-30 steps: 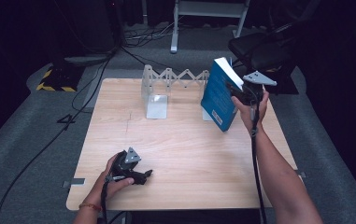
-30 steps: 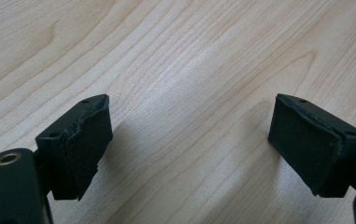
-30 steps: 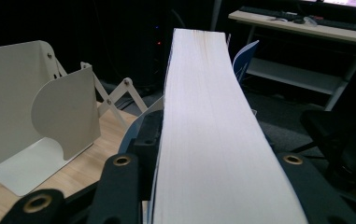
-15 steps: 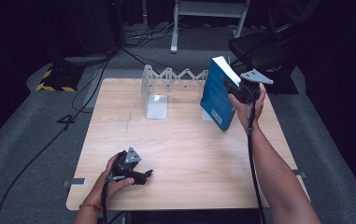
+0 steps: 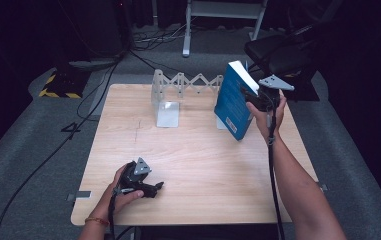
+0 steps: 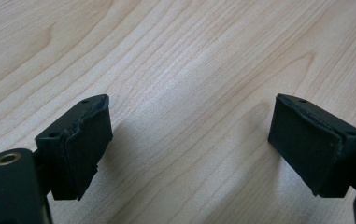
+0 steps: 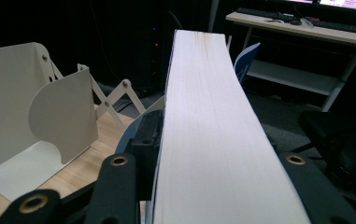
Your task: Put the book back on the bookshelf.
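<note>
A blue-covered book is held tilted above the back right of the wooden table, with my right gripper shut on it. In the right gripper view the book's white page edge runs up between the two black jaws. A cream expanding book rack stands at the table's back edge, its left bookend just left of the book. My left gripper rests on the table near the front left, open, with bare wood between its pads.
A black chair stands behind the table at the right. Cables trail over the grey floor at the left, near a yellow-black striped block. A white desk frame stands farther back.
The right gripper has shifted the book slightly left, toward the rack. The left gripper has not moved.
</note>
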`<state>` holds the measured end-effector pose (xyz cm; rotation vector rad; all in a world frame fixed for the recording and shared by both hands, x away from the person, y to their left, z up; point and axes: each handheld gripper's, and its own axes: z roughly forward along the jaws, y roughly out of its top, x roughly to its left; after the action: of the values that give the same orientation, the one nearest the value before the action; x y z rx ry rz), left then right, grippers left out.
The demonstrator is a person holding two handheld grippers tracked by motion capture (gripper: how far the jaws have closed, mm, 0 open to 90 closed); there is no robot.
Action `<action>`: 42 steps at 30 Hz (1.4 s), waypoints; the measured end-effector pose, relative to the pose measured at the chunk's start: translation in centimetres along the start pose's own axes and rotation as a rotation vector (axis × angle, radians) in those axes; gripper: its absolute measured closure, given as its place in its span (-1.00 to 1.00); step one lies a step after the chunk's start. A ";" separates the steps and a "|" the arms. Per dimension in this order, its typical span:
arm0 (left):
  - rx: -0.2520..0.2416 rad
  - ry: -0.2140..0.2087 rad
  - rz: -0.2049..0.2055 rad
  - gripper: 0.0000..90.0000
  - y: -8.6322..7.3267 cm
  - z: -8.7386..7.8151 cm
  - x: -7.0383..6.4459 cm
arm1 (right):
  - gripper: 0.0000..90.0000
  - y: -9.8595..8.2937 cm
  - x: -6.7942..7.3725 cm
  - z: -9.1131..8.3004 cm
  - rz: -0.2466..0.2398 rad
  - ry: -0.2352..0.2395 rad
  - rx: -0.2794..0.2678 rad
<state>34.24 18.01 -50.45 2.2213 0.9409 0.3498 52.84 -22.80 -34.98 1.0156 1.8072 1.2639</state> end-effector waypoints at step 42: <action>0.001 0.004 -0.003 -0.69 0.0 0.0 -0.1 | -0.08 -0.5 -2.2 -4.3 -0.140 0.167 0.264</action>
<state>34.21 17.96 -50.44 2.2207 0.9469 0.3529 50.00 -26.62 -34.05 0.9254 2.1773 1.0716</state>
